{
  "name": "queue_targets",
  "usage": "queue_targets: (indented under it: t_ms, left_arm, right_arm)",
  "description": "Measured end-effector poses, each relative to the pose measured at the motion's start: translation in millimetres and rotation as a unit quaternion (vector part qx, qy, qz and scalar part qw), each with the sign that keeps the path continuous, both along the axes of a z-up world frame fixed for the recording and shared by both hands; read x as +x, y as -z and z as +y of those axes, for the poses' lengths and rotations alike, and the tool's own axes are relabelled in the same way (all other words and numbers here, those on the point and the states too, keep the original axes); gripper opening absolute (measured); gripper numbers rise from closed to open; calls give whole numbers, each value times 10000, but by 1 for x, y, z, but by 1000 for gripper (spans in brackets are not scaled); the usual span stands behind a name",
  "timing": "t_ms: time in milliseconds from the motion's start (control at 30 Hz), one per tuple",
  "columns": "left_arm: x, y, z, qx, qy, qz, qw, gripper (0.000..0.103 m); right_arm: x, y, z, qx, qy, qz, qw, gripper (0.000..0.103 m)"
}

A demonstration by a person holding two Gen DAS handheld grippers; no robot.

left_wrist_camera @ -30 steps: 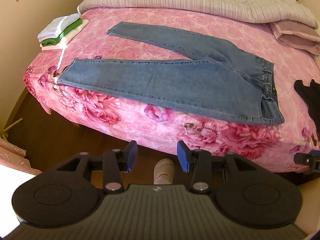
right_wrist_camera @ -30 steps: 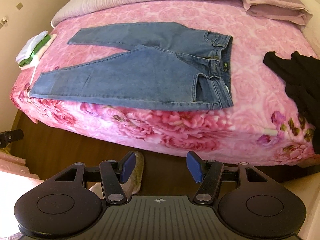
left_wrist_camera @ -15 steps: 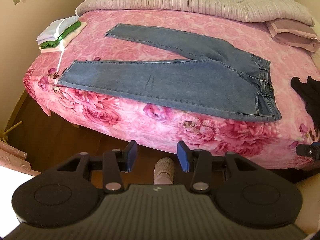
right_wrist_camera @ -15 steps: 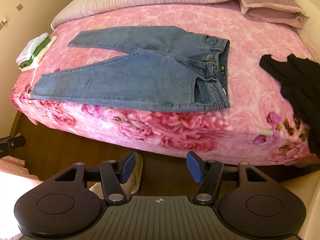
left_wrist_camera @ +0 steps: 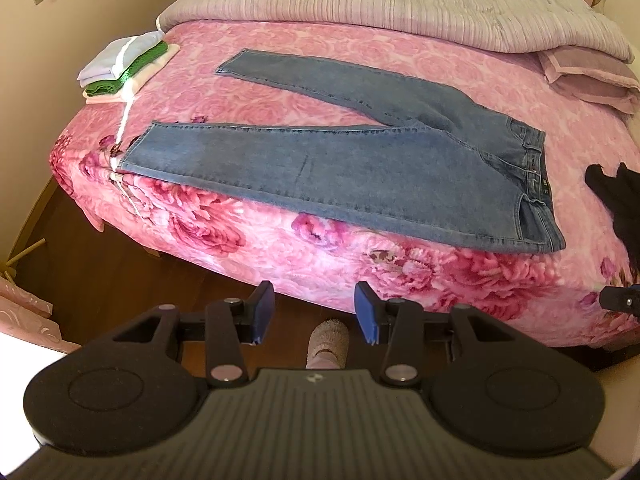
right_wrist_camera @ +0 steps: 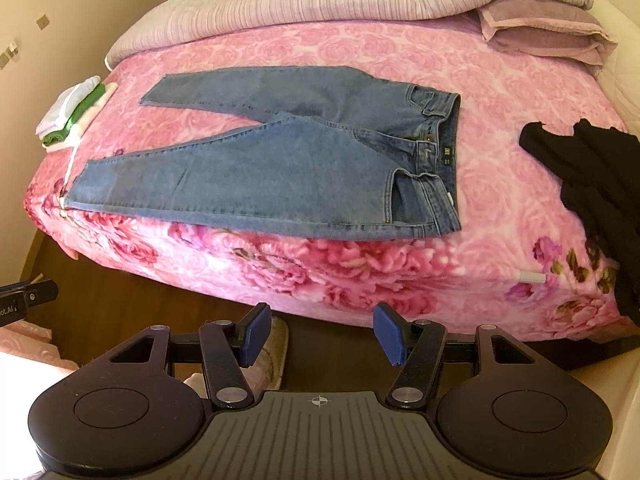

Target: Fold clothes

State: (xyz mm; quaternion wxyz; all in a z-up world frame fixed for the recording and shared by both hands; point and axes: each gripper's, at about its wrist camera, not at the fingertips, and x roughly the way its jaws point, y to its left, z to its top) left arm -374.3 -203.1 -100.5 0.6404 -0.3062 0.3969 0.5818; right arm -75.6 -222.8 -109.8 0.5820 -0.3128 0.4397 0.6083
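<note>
A pair of blue jeans [left_wrist_camera: 360, 160] lies flat on the pink floral bed [left_wrist_camera: 280, 248], legs spread to the left, waistband to the right; it also shows in the right wrist view [right_wrist_camera: 280, 172]. My left gripper [left_wrist_camera: 315, 316] is open and empty, held off the bed's front edge above the floor. My right gripper [right_wrist_camera: 322, 334] is open and empty, also in front of the bed edge. Both are well short of the jeans.
A stack of folded clothes [left_wrist_camera: 124, 68] sits at the bed's far left corner. A black garment [right_wrist_camera: 592, 176] lies in a heap at the right. A grey quilt [left_wrist_camera: 380, 4] and pillow [right_wrist_camera: 540, 28] lie at the back. My slippered foot [left_wrist_camera: 326, 340] stands on the wooden floor.
Both grippers have drawn slightly back and up from the bed, so the jeans sit a little farther off. The jaws stay open. Nothing on the bed has moved.
</note>
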Motion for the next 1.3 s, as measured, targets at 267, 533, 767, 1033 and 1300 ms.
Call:
queue_targets:
  t_ms: [267,533,767,1033,1300]
  left_arm:
    - [-2,3,41,139,153,-77,9998,42]
    - [1,11,137,230,468,-320,9981,42]
    - [20,30,269,-124,1208,-386,9918,42]
    - [61,46,409,-196,2435,-265,9693,42]
    - [99,91,494,-428,3342,-239,9412,42]
  right_arm:
    - [27,4,20,80,517,122,9986,60]
    - [63,9,72,358,1111,277,9928,60]
    - [76,22,153,374,1741,382,9833,60]
    - [100,25,220,246,2803,-4,9596,60]
    - [130,39,244,59,2925,-210,9560,60]
